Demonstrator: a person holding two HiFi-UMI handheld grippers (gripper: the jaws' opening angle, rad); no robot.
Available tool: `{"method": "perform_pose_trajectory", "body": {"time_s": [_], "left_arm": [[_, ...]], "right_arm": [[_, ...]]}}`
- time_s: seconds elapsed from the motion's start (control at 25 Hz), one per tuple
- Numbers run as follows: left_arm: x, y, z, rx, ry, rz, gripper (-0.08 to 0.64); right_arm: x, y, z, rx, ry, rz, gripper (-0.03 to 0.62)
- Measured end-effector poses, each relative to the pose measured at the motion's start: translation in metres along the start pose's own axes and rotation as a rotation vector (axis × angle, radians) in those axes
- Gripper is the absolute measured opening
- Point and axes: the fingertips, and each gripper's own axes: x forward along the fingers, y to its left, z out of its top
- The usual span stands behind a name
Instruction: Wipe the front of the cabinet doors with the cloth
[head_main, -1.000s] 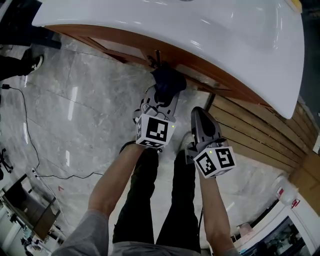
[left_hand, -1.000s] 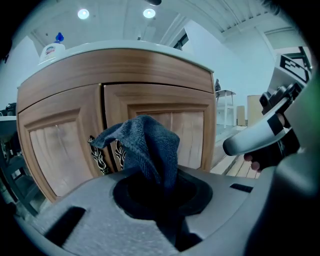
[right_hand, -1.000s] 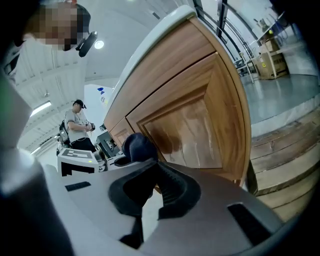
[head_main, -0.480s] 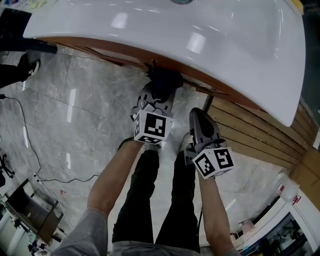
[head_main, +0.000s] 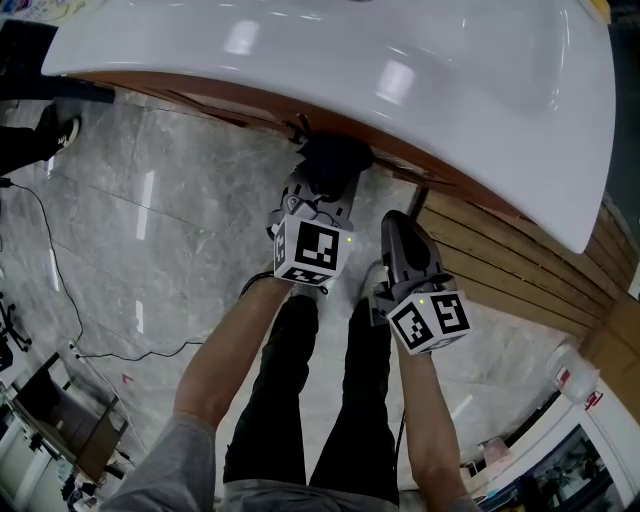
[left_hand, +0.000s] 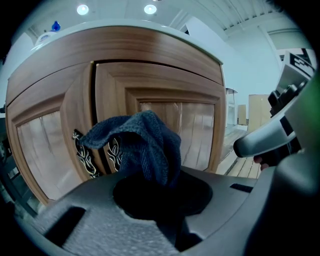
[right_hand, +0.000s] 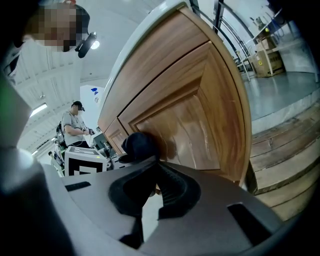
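Dark blue knit cloth (left_hand: 145, 145), bunched, clamped in left gripper (head_main: 324, 192); jaws closed on its lower end, free end stands up before them. In the right gripper view the cloth lies against the brown wooden cabinet doors (left_hand: 170, 95), by the seam where the two doors meet. Ornate metal handles (left_hand: 82, 155) just left of it. Right gripper (head_main: 398, 225) close beside the left, apart from the cabinet, jaws together with nothing between. White countertop (head_main: 400, 60) overhangs doors. Grey marble floor (head_main: 150, 220) below; wooden slats (head_main: 520, 270) to the right.
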Motion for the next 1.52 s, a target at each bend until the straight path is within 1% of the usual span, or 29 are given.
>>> {"method": "perform_pose_trajectory", "body": {"time_s": [0.2,0.36,0.84,1.2,1.44,1.52], "left_arm": [[0.003,-0.004,-0.002,-0.026,0.010,0.019,0.055],[0.008,-0.016,0.001,-0.025,0.019,0.022,0.055],[0.027,-0.076,0.015,-0.007,0.020,-0.012,0.055],[0.039,-0.113,0.023,0.003,0.029,-0.028,0.055],[0.048,-0.142,0.030,0.041,0.024,-0.054,0.055],[0.049,-0.145,0.031,0.024,0.027,-0.046,0.055]], "right_arm": [[-0.006,-0.012,0.001,0.014,-0.006,-0.010,0.009],[-0.016,-0.026,0.004,0.030,-0.013,-0.020,0.009],[-0.051,-0.064,0.008,0.038,-0.012,-0.024,0.009],[-0.070,-0.088,0.015,0.051,-0.023,-0.024,0.009],[-0.080,-0.105,0.020,0.058,-0.033,-0.028,0.009],[-0.082,-0.107,0.020,0.060,-0.034,-0.026,0.009]]}}
